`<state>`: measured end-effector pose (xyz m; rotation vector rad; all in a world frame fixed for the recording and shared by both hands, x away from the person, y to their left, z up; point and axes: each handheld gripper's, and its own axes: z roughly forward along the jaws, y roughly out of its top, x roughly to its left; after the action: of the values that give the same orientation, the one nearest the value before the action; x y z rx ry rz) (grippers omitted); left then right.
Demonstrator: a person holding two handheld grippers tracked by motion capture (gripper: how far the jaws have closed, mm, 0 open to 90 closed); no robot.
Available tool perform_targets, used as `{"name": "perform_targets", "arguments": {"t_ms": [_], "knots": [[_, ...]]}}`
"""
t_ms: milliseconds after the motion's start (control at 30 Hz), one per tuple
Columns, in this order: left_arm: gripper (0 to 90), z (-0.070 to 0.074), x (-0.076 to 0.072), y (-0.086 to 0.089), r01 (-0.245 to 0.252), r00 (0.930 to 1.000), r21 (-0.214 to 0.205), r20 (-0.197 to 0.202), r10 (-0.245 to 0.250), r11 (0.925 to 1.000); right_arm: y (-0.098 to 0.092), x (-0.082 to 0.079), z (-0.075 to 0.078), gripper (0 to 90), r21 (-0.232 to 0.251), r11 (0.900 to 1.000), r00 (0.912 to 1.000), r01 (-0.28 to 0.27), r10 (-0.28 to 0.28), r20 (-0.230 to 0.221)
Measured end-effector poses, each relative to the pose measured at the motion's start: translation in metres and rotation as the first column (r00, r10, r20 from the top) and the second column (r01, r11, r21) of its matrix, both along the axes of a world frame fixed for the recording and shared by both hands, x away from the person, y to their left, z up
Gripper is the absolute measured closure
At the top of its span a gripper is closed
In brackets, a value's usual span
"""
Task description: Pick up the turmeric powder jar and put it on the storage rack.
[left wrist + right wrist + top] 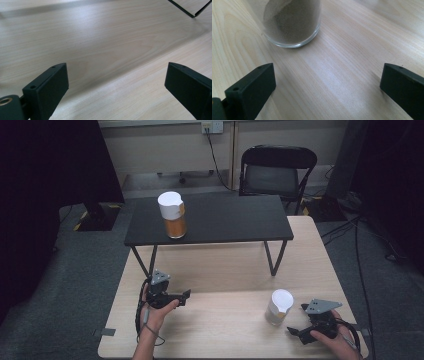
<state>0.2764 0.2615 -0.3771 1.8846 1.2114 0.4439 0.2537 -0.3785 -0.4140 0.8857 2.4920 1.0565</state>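
A clear glass jar (279, 308) with a white lid and grey-brown powder stands on the wooden table (225, 270) at the front right. In the right gripper view the same jar (293, 22) sits just ahead of the jaws. My right gripper (292, 332) lies low right of it, open, nothing between its jaws (329, 92). A second jar (172, 215), white-lidded with orange contents, stands on the small black table (240, 220). My left gripper (187, 295) rests at the front left, open (117, 90) over bare wood.
A black folding chair (277, 170) stands behind the black table. The black table's wire legs (274, 257) rest on the wooden top; one leg (192, 10) shows ahead of the left gripper. Cables trail on the grey floor at the right.
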Motion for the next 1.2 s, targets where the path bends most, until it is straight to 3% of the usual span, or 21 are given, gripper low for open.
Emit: {"name": "perform_targets", "arguments": {"t_ms": [367,1200], "knots": [[4.8,-0.008,-0.002,-0.003,0.008,0.9998,0.053,-0.016,-0.007,0.9986,0.000,0.000,0.000,0.0,0.000,1.0000,1.0000,0.000,0.000,0.000],[4.3,-0.020,-0.002,-0.005,0.027,0.9982,0.121,-0.057,-0.020,0.9923,0.000,0.000,0.000,0.0,0.000,1.0000,1.0000,0.000,0.000,0.000]]}}
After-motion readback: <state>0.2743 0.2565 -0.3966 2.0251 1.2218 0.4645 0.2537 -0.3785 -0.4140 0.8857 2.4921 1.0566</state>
